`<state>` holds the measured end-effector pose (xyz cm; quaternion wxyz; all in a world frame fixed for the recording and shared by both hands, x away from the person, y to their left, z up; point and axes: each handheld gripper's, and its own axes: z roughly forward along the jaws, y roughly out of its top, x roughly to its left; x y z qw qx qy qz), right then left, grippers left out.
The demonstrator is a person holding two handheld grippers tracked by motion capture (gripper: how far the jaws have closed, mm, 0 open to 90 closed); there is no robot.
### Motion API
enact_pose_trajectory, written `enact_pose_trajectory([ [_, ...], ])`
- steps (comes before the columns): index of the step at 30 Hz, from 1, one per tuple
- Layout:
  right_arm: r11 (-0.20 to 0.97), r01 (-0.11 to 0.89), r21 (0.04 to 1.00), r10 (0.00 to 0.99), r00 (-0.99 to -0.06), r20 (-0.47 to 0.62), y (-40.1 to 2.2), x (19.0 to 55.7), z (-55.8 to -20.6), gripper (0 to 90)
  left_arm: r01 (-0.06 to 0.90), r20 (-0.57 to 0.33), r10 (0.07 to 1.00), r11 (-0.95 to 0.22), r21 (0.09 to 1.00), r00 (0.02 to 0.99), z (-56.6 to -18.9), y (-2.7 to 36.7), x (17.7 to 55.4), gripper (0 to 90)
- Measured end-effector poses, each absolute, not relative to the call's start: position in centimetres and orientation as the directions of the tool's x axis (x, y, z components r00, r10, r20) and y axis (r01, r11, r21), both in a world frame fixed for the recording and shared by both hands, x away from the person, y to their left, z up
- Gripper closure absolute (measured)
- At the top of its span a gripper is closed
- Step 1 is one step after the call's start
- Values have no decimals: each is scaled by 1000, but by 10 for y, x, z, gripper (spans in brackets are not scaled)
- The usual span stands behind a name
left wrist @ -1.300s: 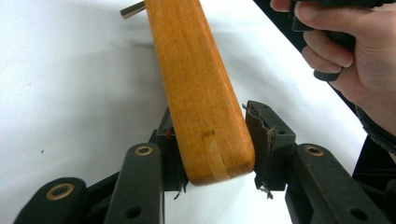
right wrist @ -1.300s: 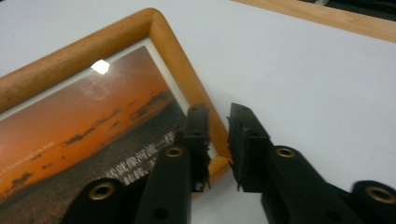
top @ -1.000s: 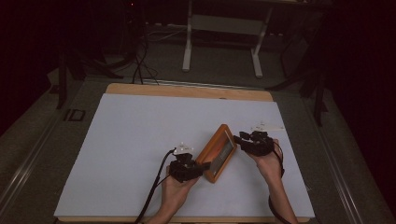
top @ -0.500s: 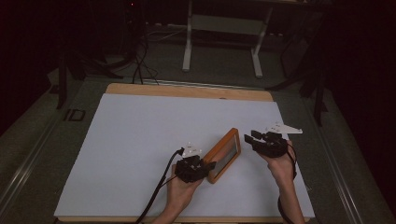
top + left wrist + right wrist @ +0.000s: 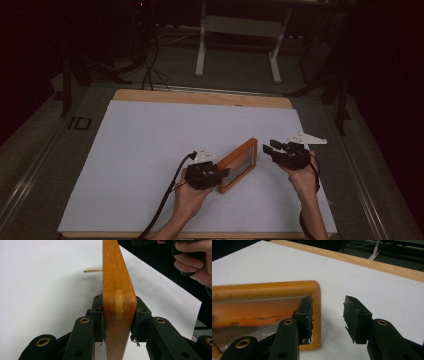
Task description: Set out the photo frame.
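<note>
A wooden picture frame with an orange rim stands on its edge on the white sheet, right of centre near the front. My left gripper is shut on its near end. In the left gripper view both pads press the sides of the frame, with the left gripper around the corner joint. My right gripper hovers just right of the frame's far end, open and apart from it. The right gripper view has the frame on the left behind one jaw, and the right gripper holds nothing.
A white sheet covers the wooden table, whose far edge shows bare wood. A thin pale wooden peg juts out beside the frame. A cable trails from the left gripper to the front edge. Dark floor and stand legs lie beyond.
My right gripper has pulled away to the right from the frame's far end, which it was touching. The frame stays in the left gripper, shifted slightly.
</note>
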<state>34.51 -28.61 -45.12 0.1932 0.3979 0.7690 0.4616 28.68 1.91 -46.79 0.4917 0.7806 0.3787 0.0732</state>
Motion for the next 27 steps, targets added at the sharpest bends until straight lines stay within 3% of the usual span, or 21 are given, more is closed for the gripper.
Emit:
enact_pose_trajectory([
  [9,277,400,874,767,-640,50,-278,342,-445,580,366,-102,611,-326,871,785,-422,40,301,692],
  [16,291,363,885,733,-679,37,-262,339,-440,591,289,1,547,-443,849,837,-392,53,309,692],
  [27,371,264,891,572,-820,5,-221,333,-437,568,239,-25,407,-486,840,913,-389,67,317,690],
])
